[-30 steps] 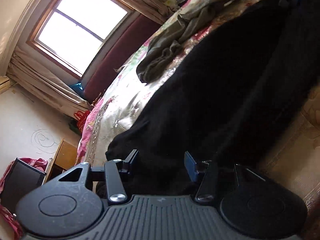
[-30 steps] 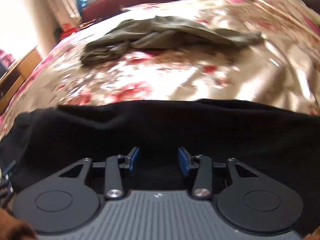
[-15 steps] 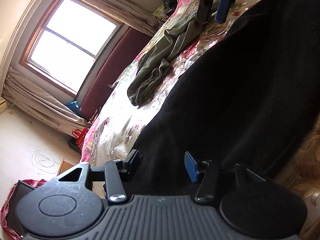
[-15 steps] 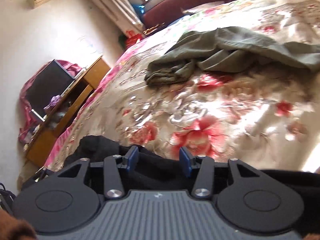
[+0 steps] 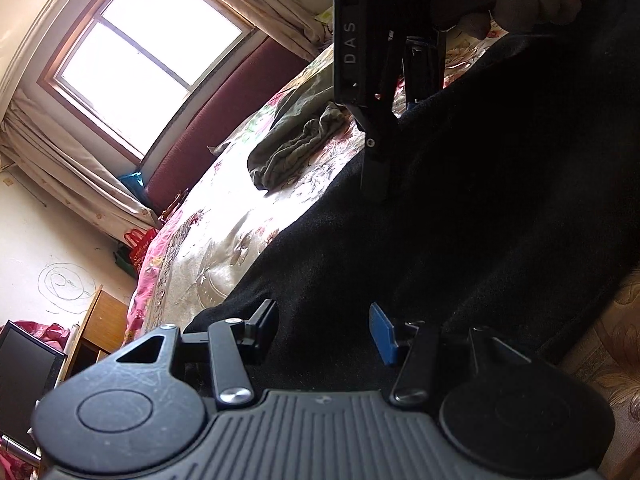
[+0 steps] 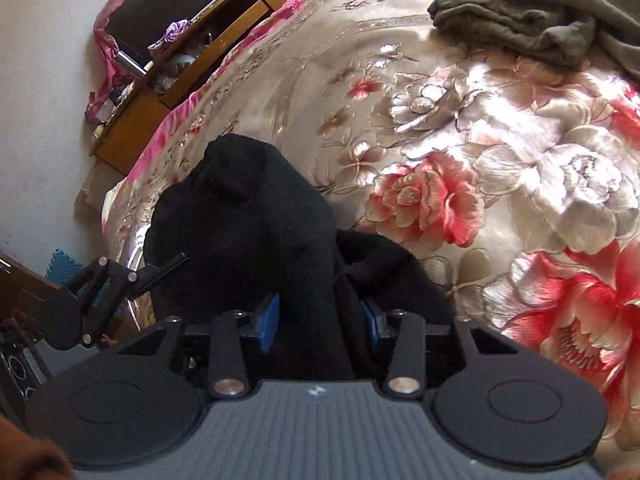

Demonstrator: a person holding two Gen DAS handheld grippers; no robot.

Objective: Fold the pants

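Black pants (image 6: 248,216): bunched between right gripper (image 6: 318,322) pads, pinched (jaws just closing); left gripper (image 5: 324,330) spread, nearer hem.

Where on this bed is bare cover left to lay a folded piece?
Free: the floral bedspread between the black pants and the crumpled olive-green garment, and its sunlit stretch toward the pink edge. Crowded: the near side, under the pants.
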